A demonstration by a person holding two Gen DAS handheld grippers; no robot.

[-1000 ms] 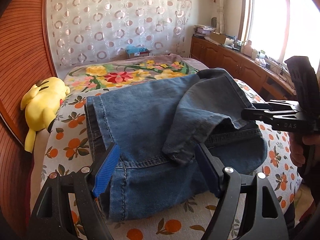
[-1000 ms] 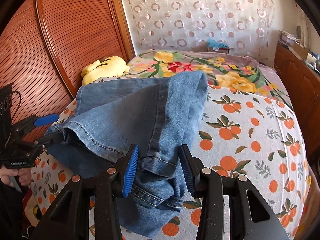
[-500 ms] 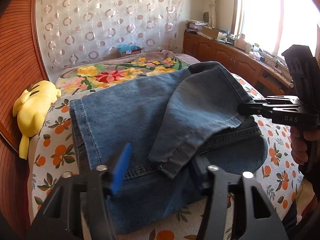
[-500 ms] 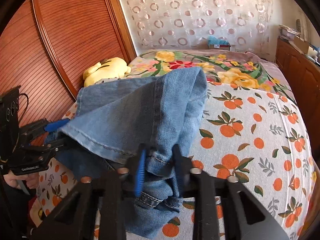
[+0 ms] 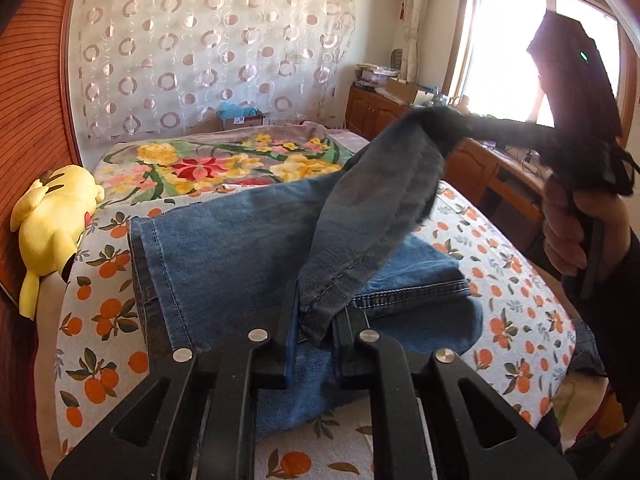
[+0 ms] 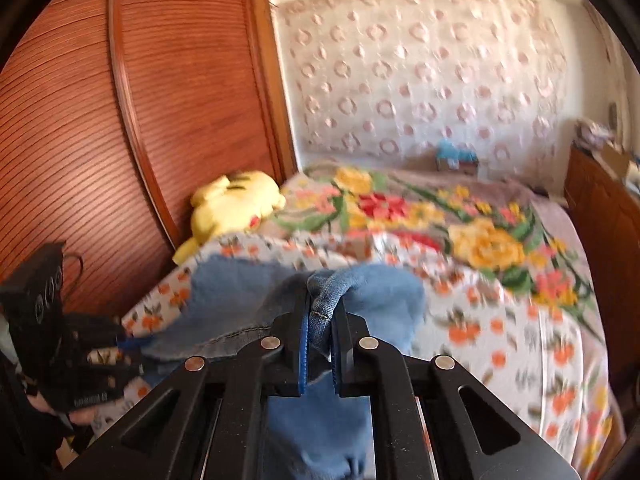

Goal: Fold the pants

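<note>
Blue denim pants (image 5: pixel 232 248) lie on the bed, folded over. One leg end (image 5: pixel 372 216) is lifted off the pile and stretched between the two grippers. My left gripper (image 5: pixel 316 320) is shut on the hem corner of that leg. My right gripper (image 6: pixel 320 304) is shut on the other corner of the hem, a bunched denim fold (image 6: pixel 324 292). The right gripper also shows in the left wrist view (image 5: pixel 436 120), raised high at the right. The left gripper shows in the right wrist view (image 6: pixel 128 344) at the lower left. The right wrist view is blurred.
The bed has an orange-print sheet (image 5: pixel 104 320) and a floral blanket (image 5: pixel 224 160) farther back. A yellow plush toy (image 5: pixel 52 216) lies at the left against the wooden wardrobe (image 6: pixel 120 120). Wooden cabinets (image 5: pixel 380 116) and a window stand at the right.
Both grippers closed on the leg hem, which was loose between open jaws before. The right gripper then rose, lifting the leg end off the pile.
</note>
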